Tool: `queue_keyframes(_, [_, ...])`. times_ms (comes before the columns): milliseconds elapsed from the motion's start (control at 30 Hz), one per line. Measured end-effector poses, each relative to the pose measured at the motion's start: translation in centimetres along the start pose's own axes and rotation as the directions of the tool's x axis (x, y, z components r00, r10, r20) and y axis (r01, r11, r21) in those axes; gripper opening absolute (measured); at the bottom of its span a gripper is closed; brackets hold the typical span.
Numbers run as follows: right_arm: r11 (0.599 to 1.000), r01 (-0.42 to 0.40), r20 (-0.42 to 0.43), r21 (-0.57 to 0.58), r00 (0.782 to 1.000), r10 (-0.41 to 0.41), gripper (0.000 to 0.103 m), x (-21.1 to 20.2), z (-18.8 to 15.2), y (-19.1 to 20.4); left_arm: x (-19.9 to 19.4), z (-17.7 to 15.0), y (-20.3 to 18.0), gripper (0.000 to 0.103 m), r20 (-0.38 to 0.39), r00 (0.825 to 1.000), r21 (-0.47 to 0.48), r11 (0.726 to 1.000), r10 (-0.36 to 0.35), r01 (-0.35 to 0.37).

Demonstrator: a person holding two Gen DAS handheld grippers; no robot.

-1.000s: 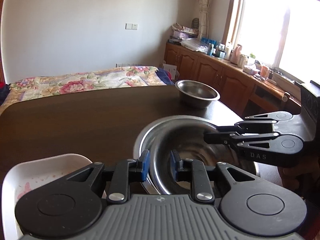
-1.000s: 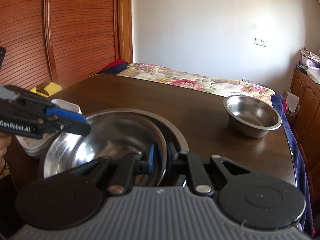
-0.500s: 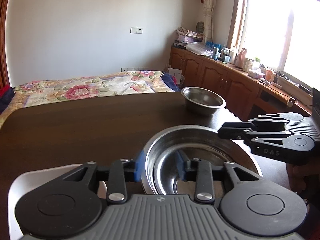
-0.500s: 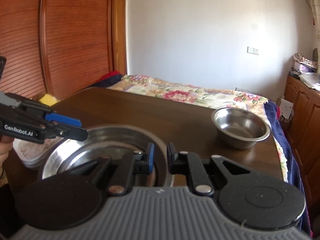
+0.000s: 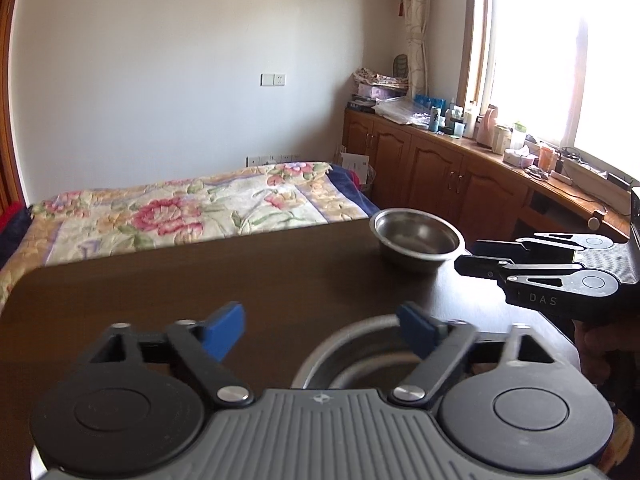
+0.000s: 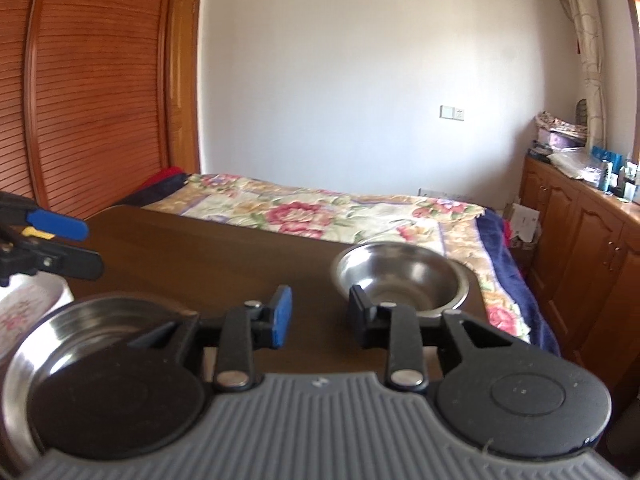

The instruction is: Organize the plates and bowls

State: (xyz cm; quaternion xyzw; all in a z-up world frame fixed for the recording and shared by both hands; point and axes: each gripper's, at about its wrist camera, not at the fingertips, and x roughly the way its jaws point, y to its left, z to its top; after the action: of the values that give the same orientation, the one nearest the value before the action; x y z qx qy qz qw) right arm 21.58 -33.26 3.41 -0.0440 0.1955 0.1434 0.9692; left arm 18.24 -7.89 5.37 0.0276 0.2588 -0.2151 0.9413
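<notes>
A wide steel bowl (image 5: 352,332) rests nested in a larger steel basin on the dark wooden table (image 5: 200,280), just under my left gripper (image 5: 320,330), which stands open above its near rim with nothing held. In the right wrist view the same wide bowl (image 6: 100,324) lies low at the left, and my right gripper (image 6: 320,314) is open and empty beside it. A small steel bowl (image 6: 400,276) sits upright near the table's far right corner, beyond the right fingertips. The right gripper (image 5: 470,256) hovers right of the small bowl (image 5: 418,236).
A white floral dish (image 6: 24,308) lies at the table's left edge beneath the left gripper (image 6: 92,248). A bed with a flowered quilt (image 5: 180,212) stands past the table's far edge. Wooden cabinets (image 5: 460,176) run along the right under the window.
Both grippers let go of the wide steel bowl, opened and drew up and back. The bowl now rests flat in the larger basin.
</notes>
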Motion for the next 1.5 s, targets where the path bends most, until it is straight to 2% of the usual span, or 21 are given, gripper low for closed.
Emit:
queue_keyframes(67, [1.000,0.015,0.010,0.004,1.000,-0.015,0.047,0.2,0.2,-0.8,0.5,0.9,-0.2,0.094,0.017,1.000,0.014,1.000,-0.002,0.002])
queue_keyframes(200, [0.999,0.038,0.018,0.016,0.999,-0.039,0.052,0.7,0.4,-2.3,1.5,2.9,-0.8,0.098,0.030,0.999,0.028,0.999,-0.018,0.017])
queue_keyframes(233, [0.999,0.046,0.021,0.021,0.999,-0.046,0.060,0.9,0.5,-2.8,1.8,3.5,-1.0,0.100,0.033,0.999,0.036,0.999,-0.021,0.020])
queue_keyframes(300, [0.998,0.057,0.027,0.024,0.998,-0.058,0.069,1.2,0.6,-3.5,2.3,4.2,-1.5,0.102,0.039,0.999,0.052,0.998,-0.024,0.022])
queue_keyframes(367, [0.997,0.070,0.034,0.024,0.997,-0.071,0.089,1.5,0.8,-4.2,2.8,4.8,-2.2,0.103,0.046,0.999,0.066,0.998,-0.025,0.022])
queue_keyframes(433, [0.997,0.081,0.054,0.017,0.995,-0.081,0.099,1.7,1.0,-4.7,3.7,5.5,-2.5,0.103,0.048,0.999,0.069,0.998,-0.010,0.007])
queue_keyframes(500, [0.996,0.094,0.056,0.011,0.994,-0.095,0.103,2.1,1.1,-5.1,4.5,5.8,-2.6,0.103,0.046,0.999,0.069,0.998,-0.013,0.010])
queue_keyframes(800, [0.995,0.099,0.028,0.009,0.995,-0.100,0.103,4.1,1.1,-6.9,8.4,7.3,-3.1,0.103,0.001,0.999,0.078,0.996,-0.046,0.046])
queue_keyframes(900, [0.995,0.100,0.008,0.014,0.995,-0.100,0.102,4.8,1.0,-7.4,9.7,7.7,-3.0,0.100,-0.020,0.997,0.075,0.994,-0.073,0.074])
queue_keyframes(933, [0.995,0.099,0.001,0.018,0.995,-0.099,0.100,5.1,1.0,-7.6,10.2,7.9,-2.8,0.097,-0.029,0.996,0.070,0.994,-0.080,0.082])
queue_keyframes(967, [0.995,0.096,-0.005,0.023,0.995,-0.096,0.093,5.3,0.9,-7.8,10.6,8.0,-2.8,0.093,-0.040,0.996,0.064,0.994,-0.084,0.087])
queue_keyframes(1033, [0.995,0.092,-0.026,0.031,0.996,-0.091,0.083,5.7,0.8,-8.1,11.3,8.2,-2.8,0.089,-0.055,0.994,0.062,0.993,-0.097,0.100])
queue_keyframes(1100, [0.995,0.089,-0.042,0.041,0.995,-0.087,0.078,6.1,0.6,-8.2,12.0,8.3,-3.1,0.086,-0.073,0.991,0.071,0.991,-0.110,0.115])
queue_keyframes(1167, [0.995,0.083,-0.058,0.047,0.995,-0.080,0.067,6.5,0.5,-8.4,12.6,8.4,-3.6,0.073,-0.091,0.989,0.081,0.990,-0.112,0.120])
queue_keyframes(1267, [0.995,0.066,-0.078,0.070,0.995,-0.061,0.057,6.8,0.2,-8.8,13.7,8.5,-3.9,0.064,-0.118,0.985,0.095,0.986,-0.126,0.138])
queue_keyframes(1333, [0.995,0.066,-0.090,0.079,0.994,-0.058,0.054,7.0,0.0,-9.0,14.4,8.5,-4.2,0.060,-0.137,0.982,0.103,0.984,-0.130,0.144])
queue_keyframes(1500, [0.993,0.056,-0.111,0.104,0.993,-0.044,0.049,7.0,-0.5,-9.4,16.8,8.6,-4.2,0.058,-0.194,0.972,0.100,0.983,-0.130,0.151])
